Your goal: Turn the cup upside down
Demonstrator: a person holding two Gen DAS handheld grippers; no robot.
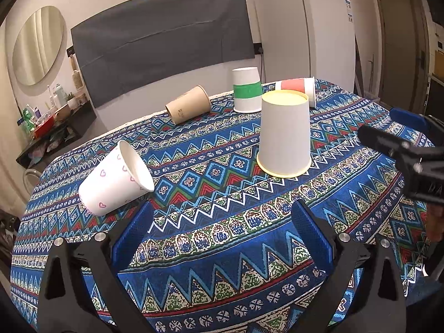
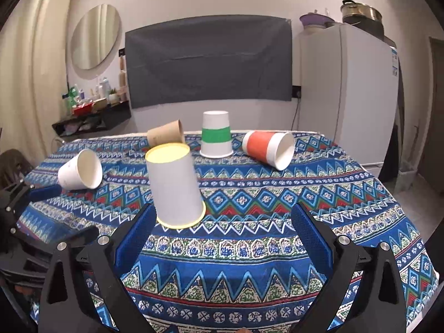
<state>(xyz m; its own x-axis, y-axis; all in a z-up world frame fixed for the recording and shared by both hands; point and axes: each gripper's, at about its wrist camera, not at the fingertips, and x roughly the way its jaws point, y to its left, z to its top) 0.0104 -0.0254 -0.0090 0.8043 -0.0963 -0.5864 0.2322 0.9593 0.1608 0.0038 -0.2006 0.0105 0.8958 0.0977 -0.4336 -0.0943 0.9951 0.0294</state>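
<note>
Both grippers hover low over the near edge of the worktop [image 1: 222, 277], each pointing forward across it: the left gripper [image 1: 222, 216] has its blue ribbed fingers [image 1: 133, 233] spread wide with nothing between them, and the right gripper [image 2: 222, 219] is spread just as wide and equally empty. The yellow-rimmed cup [image 2: 174, 186], plain white paper with a pale yellow edge, stands upside down on the cloth just ahead of the right gripper's left finger, its mouth down and its base up. Off to the left a white cup with pink hearts [image 1: 116, 180] lies on its side, mouth open toward the middle, close beside the left gripper's left finger. Further back a brown kraft cup [image 1: 188, 108] lies tipped over, a white cup with a green band [image 1: 247, 90] stands inverted, and a cup with an orange band [image 2: 267, 148] lies on its side. All are tapered paper cones. The worktop wears a woven tablecloth [image 2: 277, 194] in blue with red, green and white zigzags and diamonds. Behind it hang a dark grey cloth [image 2: 208, 61] on the pale wall and an oval mirror [image 2: 95, 36]; a cluttered black shelf [image 2: 91, 122] sits to the left, a white fridge [image 2: 347, 94] to the right with pots on top
</note>
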